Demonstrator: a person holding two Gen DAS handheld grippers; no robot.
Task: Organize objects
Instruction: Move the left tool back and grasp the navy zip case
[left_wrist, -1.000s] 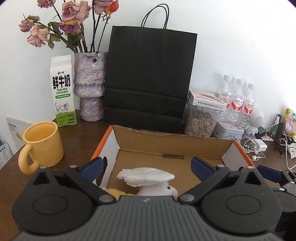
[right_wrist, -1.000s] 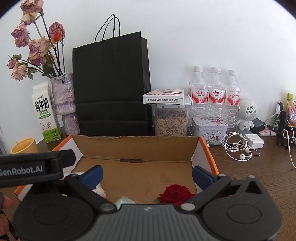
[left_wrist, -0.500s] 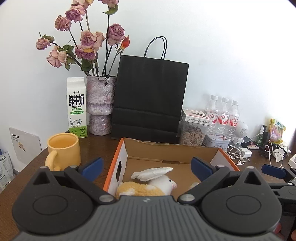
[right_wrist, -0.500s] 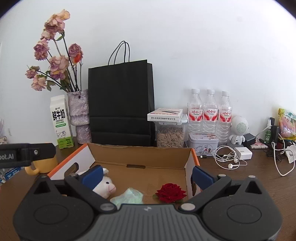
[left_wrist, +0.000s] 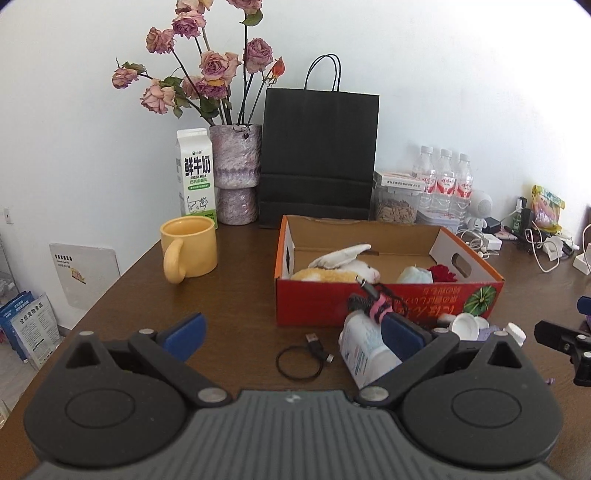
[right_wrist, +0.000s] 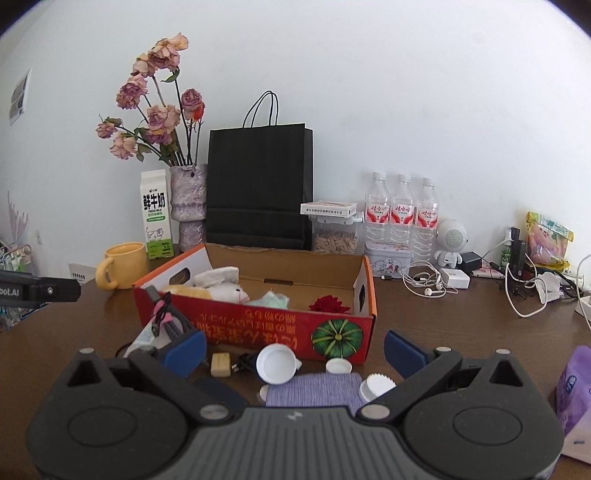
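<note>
An open red cardboard box sits mid-table. In it lie a plush sheep, a pale green cloth and a red rose. In front of the box lie a white bottle, a hairbrush with a pink band, a coiled black cable, white caps and a purple cloth. My left gripper and my right gripper are both open and empty, held back from the box.
A yellow mug, milk carton, vase of dried roses and black paper bag stand behind. Water bottles, a seed jar, a tin, earphones and chargers crowd the back right. A purple tissue pack lies right.
Both grippers have pulled back and up from above the box interior. The box front and the loose items before it have come into view.
</note>
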